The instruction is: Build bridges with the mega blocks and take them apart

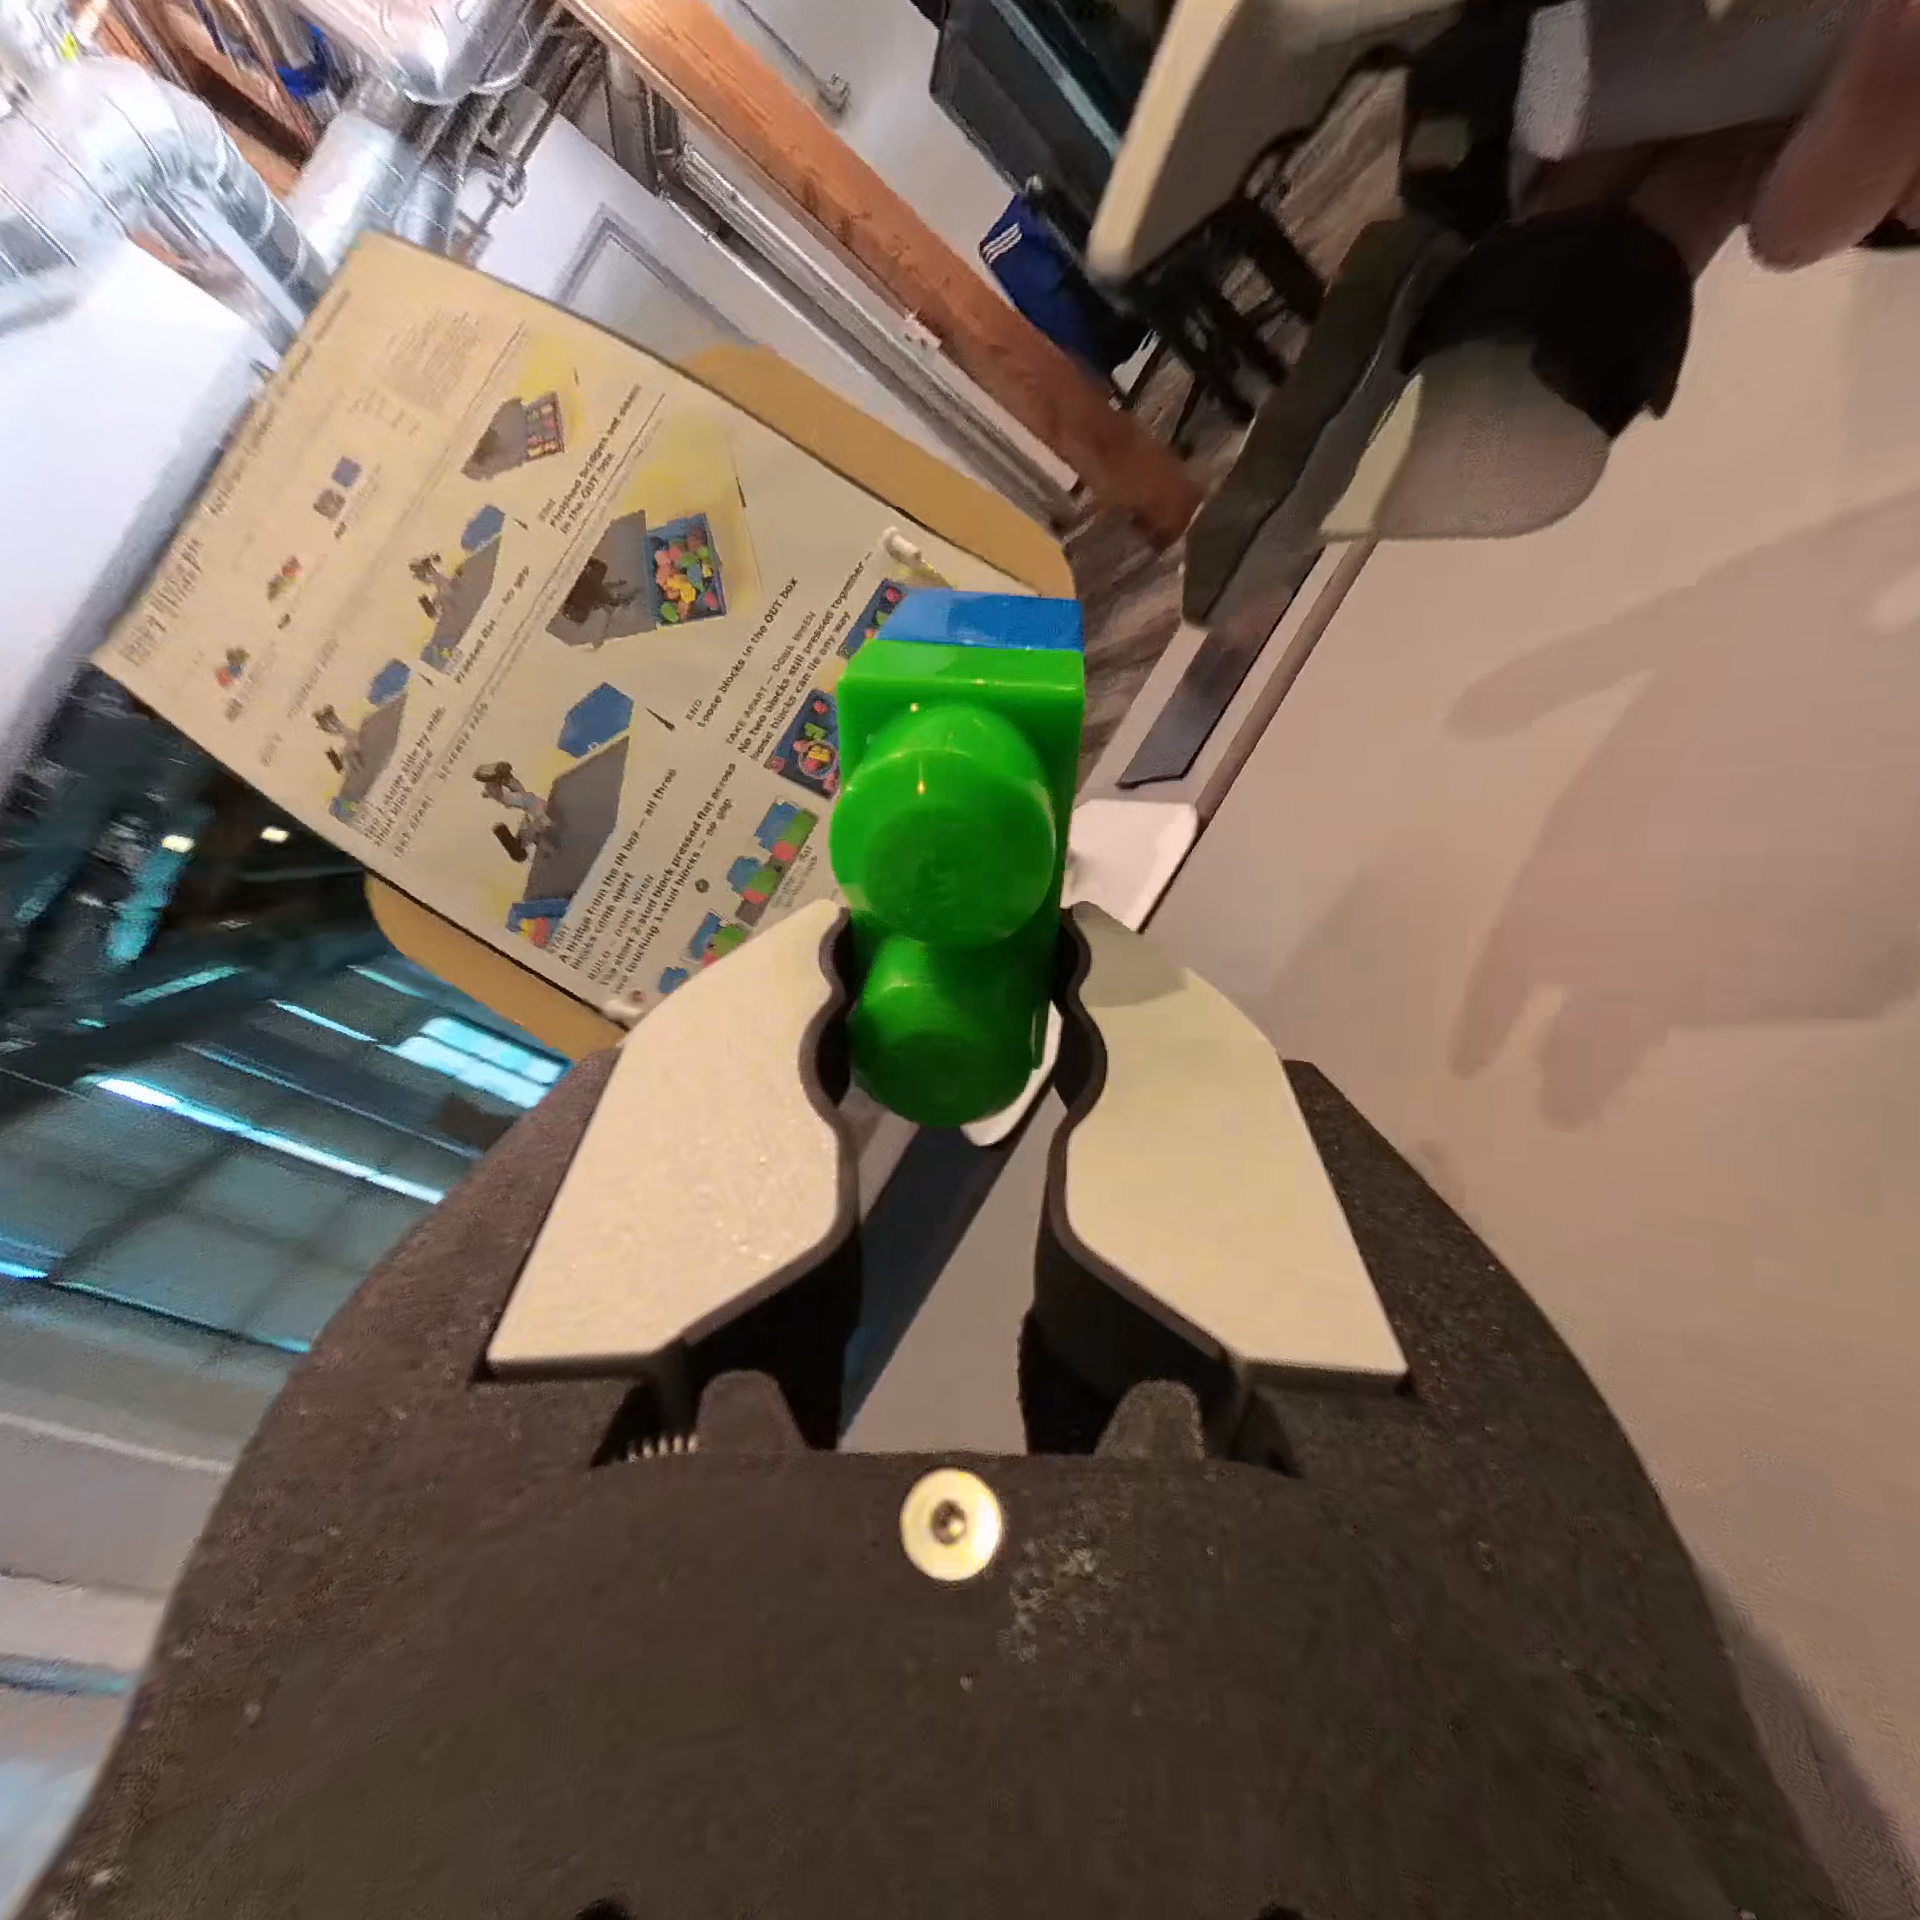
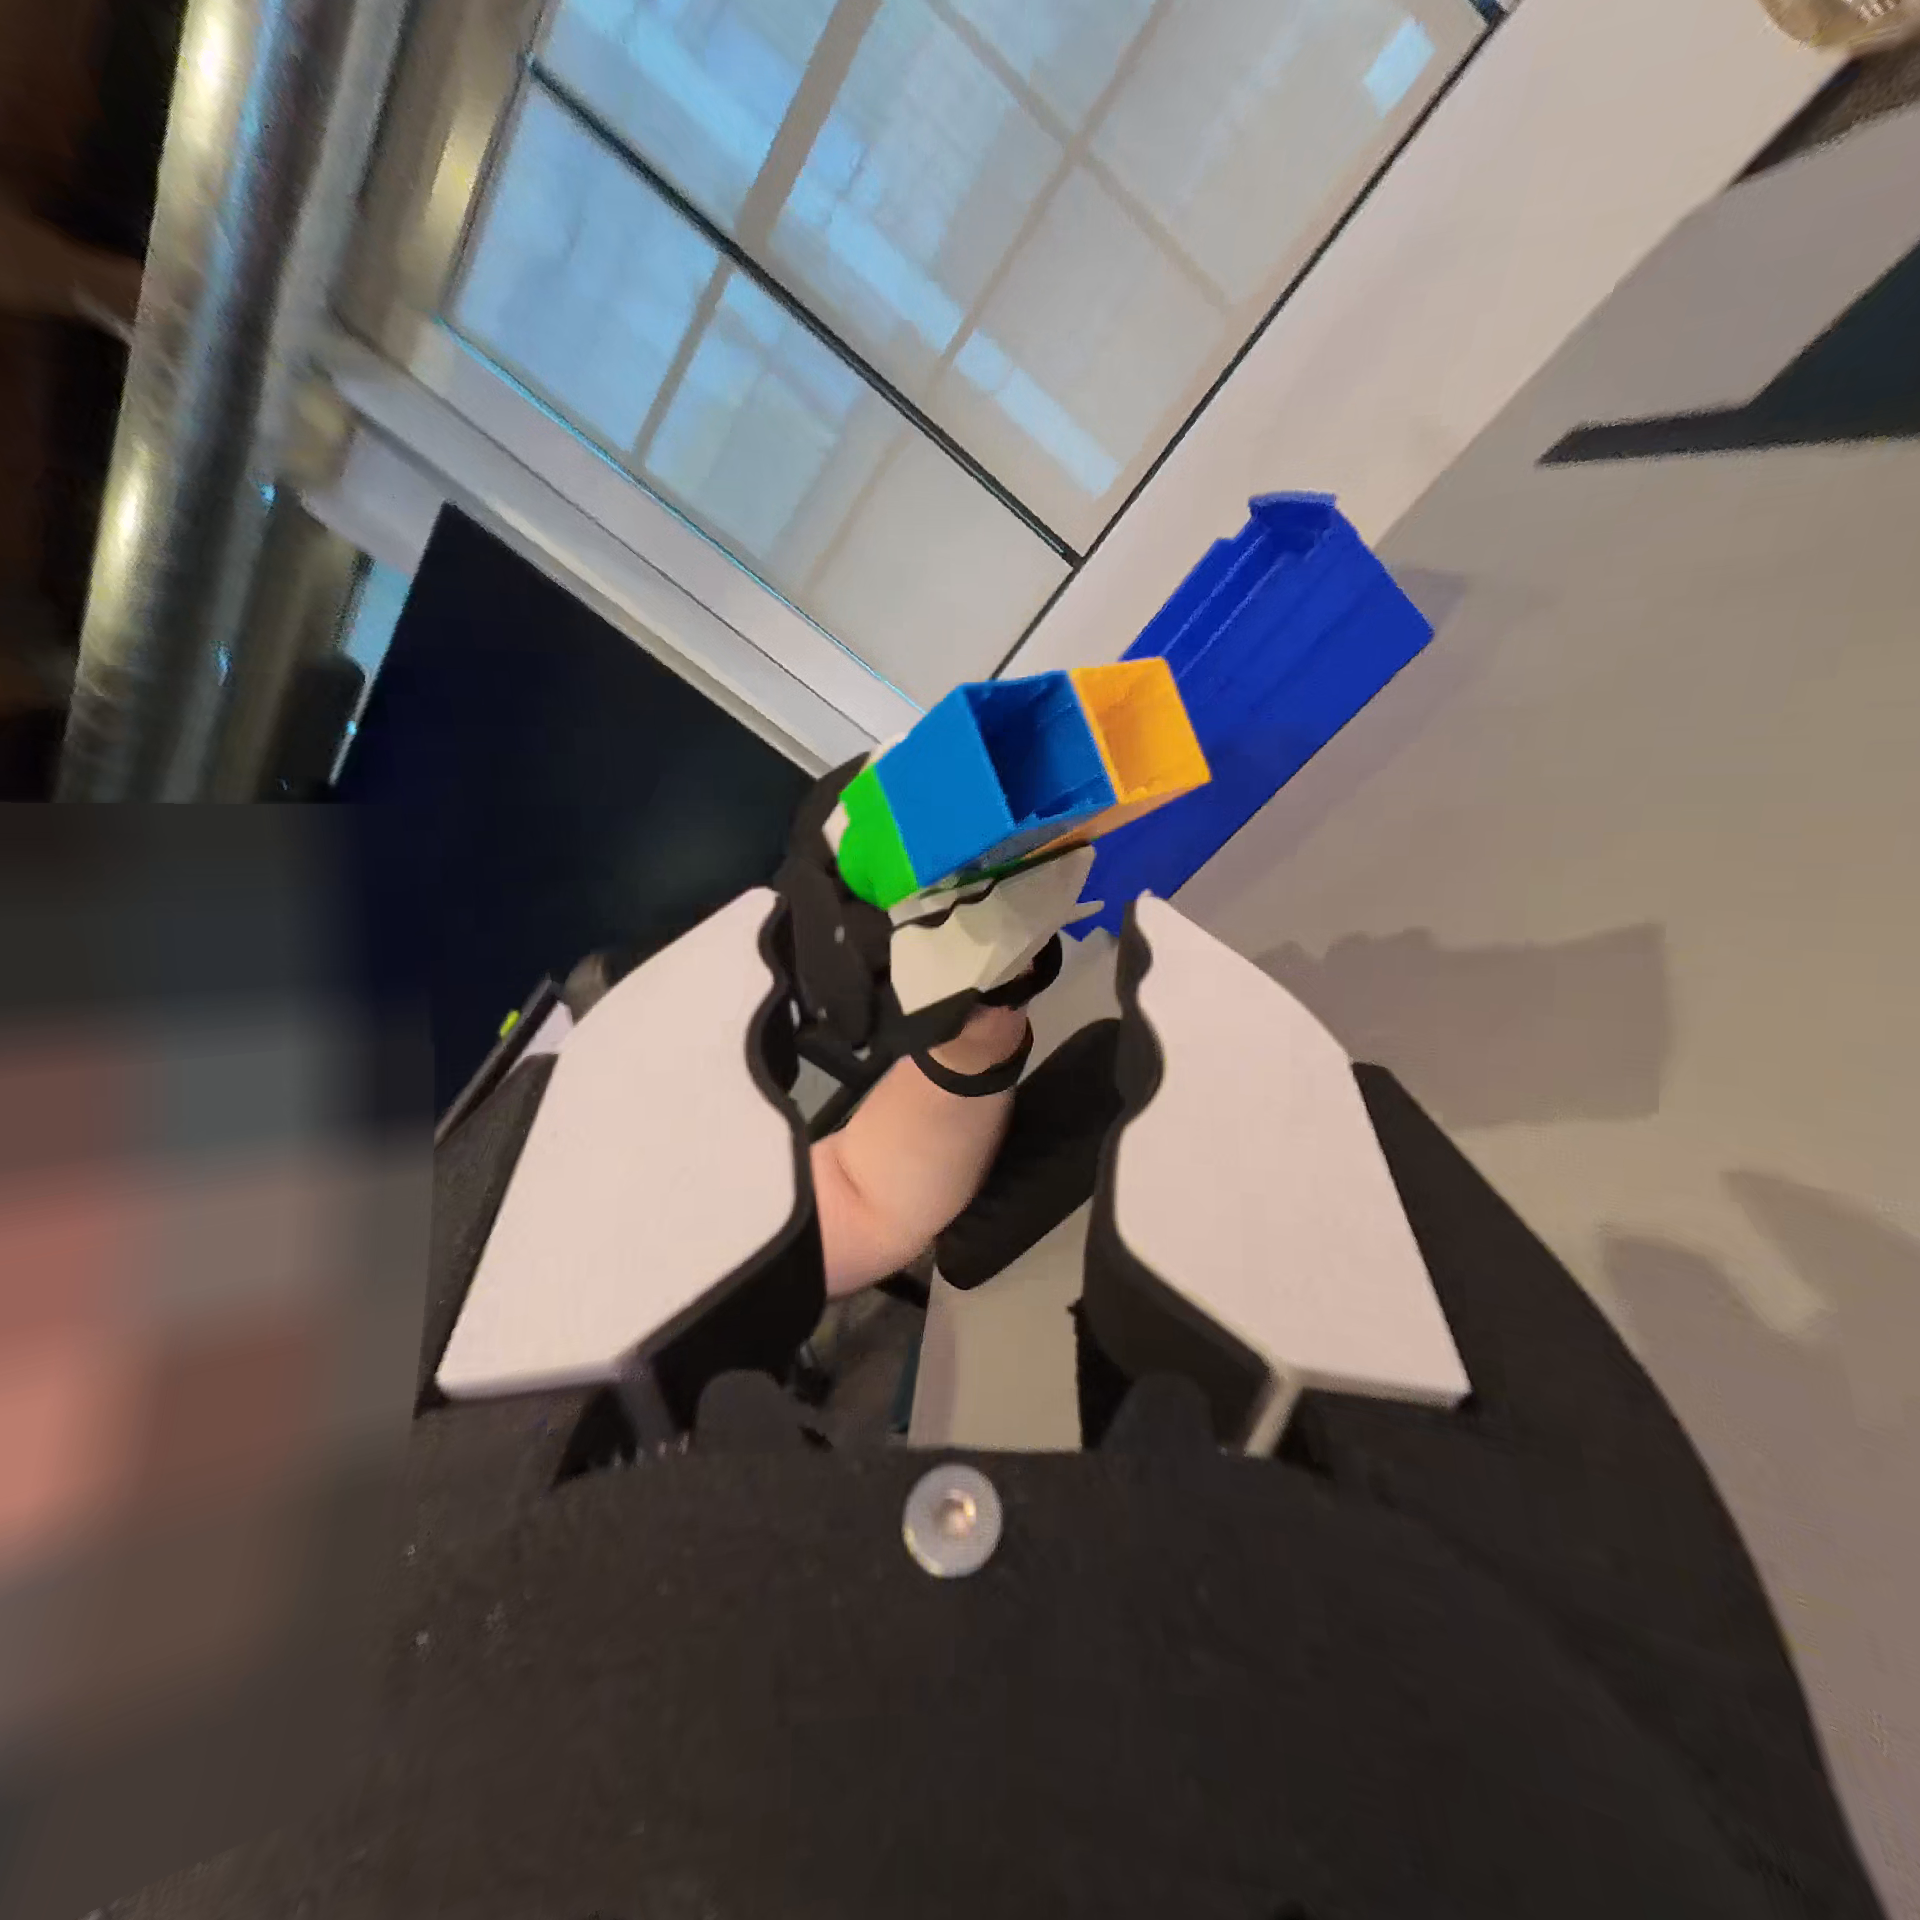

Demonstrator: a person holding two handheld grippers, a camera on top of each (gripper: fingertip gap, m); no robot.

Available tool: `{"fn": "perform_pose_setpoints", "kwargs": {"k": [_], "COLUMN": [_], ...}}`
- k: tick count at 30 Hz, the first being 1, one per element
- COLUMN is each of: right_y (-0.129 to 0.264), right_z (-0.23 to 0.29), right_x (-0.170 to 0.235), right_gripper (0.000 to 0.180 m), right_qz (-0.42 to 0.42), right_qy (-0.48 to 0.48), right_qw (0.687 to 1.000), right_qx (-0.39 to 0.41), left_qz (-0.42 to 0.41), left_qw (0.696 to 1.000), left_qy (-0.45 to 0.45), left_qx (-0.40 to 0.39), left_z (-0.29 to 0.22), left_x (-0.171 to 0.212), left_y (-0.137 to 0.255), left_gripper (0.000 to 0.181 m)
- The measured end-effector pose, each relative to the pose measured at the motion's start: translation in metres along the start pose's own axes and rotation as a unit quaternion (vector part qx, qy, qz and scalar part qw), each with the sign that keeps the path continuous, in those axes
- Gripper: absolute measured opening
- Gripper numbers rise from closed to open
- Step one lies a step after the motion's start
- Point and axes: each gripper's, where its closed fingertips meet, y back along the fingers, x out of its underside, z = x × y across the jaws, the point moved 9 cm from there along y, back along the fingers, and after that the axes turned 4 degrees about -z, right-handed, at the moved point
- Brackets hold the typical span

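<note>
Left wrist view: left gripper (image 1: 951,997) clamped on a green plastic two-stud block (image 1: 951,831) joined to a blue plastic block (image 1: 982,621), held aloft before an instruction poster (image 1: 468,623). Right wrist view: right gripper (image 2: 951,935) fingers apart, empty; beyond, the blue block and an orange plastic block (image 2: 1138,743) show hollow undersides, beside a dark-blue plastic bin (image 2: 1268,696).

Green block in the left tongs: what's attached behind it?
A blue block sits pressed behind the green block that the left tongs grip. The right wrist view adds an orange block beside the blue one; the green block hides it in the left view.
</note>
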Motion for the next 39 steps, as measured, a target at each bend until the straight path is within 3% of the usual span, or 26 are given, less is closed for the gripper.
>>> {"fn": "perform_pose_setpoints", "kwargs": {"k": [3, 10, 16, 22, 27, 36, 39], "right_y": [-0.014, -0.032, -0.035, -0.035, -0.029, -0.027, -0.029], "right_z": [-0.012, -0.019, -0.035, -0.037, -0.041, -0.042, -0.047], "right_x": [0.010, 0.014, 0.020, 0.020, 0.017, 0.019, 0.024], "right_gripper": [0.061, 0.071, 0.049, 0.041, 0.039, 0.037, 0.037], "right_qz": [0.007, -0.025, -0.019, -0.034, -0.052, -0.044, -0.048], "right_qy": [-0.041, -0.083, -0.118, -0.149, -0.149, -0.185, -0.225], "right_qw": [0.999, 0.996, 0.993, 0.988, 0.987, 0.978, 0.967], "right_qx": [0.014, 0.022, 0.018, -0.027, -0.032, -0.084, -0.113], "left_qz": [0.023, 0.044, 0.053, 0.022, 0.043, 0.028, -0.002], "left_qw": [0.996, 0.989, 0.979, 0.961, 0.967, 0.964, 0.959], "left_qy": [-0.081, -0.139, -0.193, -0.261, -0.225, -0.235, -0.255], "left_qx": [-0.020, -0.013, -0.027, -0.093, -0.110, -0.123, -0.125], "left_z": [-0.012, -0.026, -0.034, -0.041, -0.034, -0.035, -0.042], "left_x": [0.000, 0.003, 0.003, 0.006, 0.008, 0.011, 0.006], "left_y": [-0.004, -0.010, -0.012, -0.010, -0.013, -0.013, -0.010], "left_gripper": [0.036, 0.036, 0.036, 0.036, 0.054, 0.051, 0.043]}}
